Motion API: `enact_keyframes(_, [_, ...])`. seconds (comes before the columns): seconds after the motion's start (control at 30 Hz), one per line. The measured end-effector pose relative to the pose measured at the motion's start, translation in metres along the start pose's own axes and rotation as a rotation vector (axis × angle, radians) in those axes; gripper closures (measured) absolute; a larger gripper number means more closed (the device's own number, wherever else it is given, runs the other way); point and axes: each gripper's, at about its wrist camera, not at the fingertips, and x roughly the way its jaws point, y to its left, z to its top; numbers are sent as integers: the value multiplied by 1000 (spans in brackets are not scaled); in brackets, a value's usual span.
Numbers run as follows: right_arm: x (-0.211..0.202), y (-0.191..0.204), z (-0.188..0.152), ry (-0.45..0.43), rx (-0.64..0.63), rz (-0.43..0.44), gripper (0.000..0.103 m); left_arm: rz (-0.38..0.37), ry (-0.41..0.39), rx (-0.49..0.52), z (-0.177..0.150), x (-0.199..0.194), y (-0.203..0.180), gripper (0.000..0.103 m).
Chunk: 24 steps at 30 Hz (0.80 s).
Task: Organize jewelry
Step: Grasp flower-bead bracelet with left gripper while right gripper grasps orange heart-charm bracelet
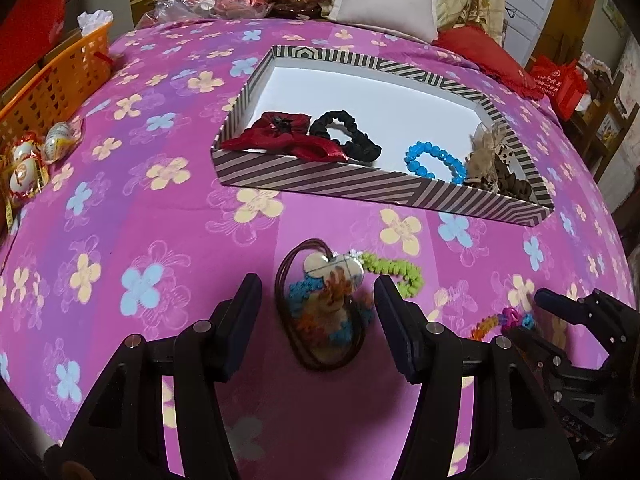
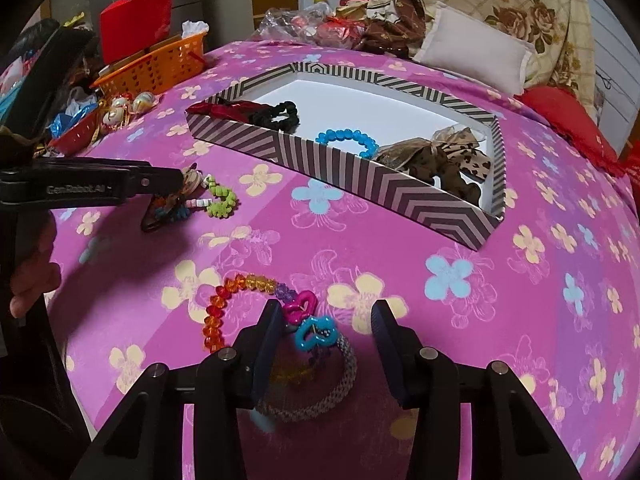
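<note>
A pink bedspread (image 1: 140,208) with flowers on it is seen in both views. A striped box (image 1: 360,188) is set on it, in the upper middle of each frame. Inside the box, a red bow (image 1: 288,136) is laid at the left end, with a black scrunchie (image 1: 344,132) touching it. A blue bead bracelet (image 1: 434,162) is placed further right, and a brown bow (image 1: 496,164) is tucked into the right corner.

In the left wrist view, the left gripper (image 1: 316,308) is held open at the bottom middle. A small pile is seen between its two fingers: a brown cord loop (image 1: 288,312), a pale shell charm (image 1: 336,270) and a knitted piece in blue and orange (image 1: 320,312). The fingers are not pressed on the pile. A green curly band (image 1: 400,270) is laid just right of it.

In the right wrist view, the right gripper (image 2: 324,328) is shown at the bottom middle, with its jaws apart. A grey woven bracelet (image 2: 344,364) with a blue charm (image 2: 314,332) and a pink charm (image 2: 300,306) is found between the fingers. The left finger looks just beside the charms, but a squeeze cannot be made out. A rainbow bead bracelet (image 2: 224,308) is curved away to the left.

An orange basket (image 1: 60,80) is kept at the upper left of the frame, and a white pillow (image 1: 384,8) at the top.
</note>
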Motion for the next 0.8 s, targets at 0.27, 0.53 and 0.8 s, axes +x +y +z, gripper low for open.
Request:
enact_keyframes(0.27, [8,2,0,-5,-9,23,82,7,17,16,6,16,-8,49])
enact_keyframes(0.53, [-2,-1,-2,-31,31,56,82,-34,-2,-19,4,10,2,69])
enact_keyframes(0.8, [-38,3,6,-95,31,50,83,-85,-63,-36,6,-30,12,69])
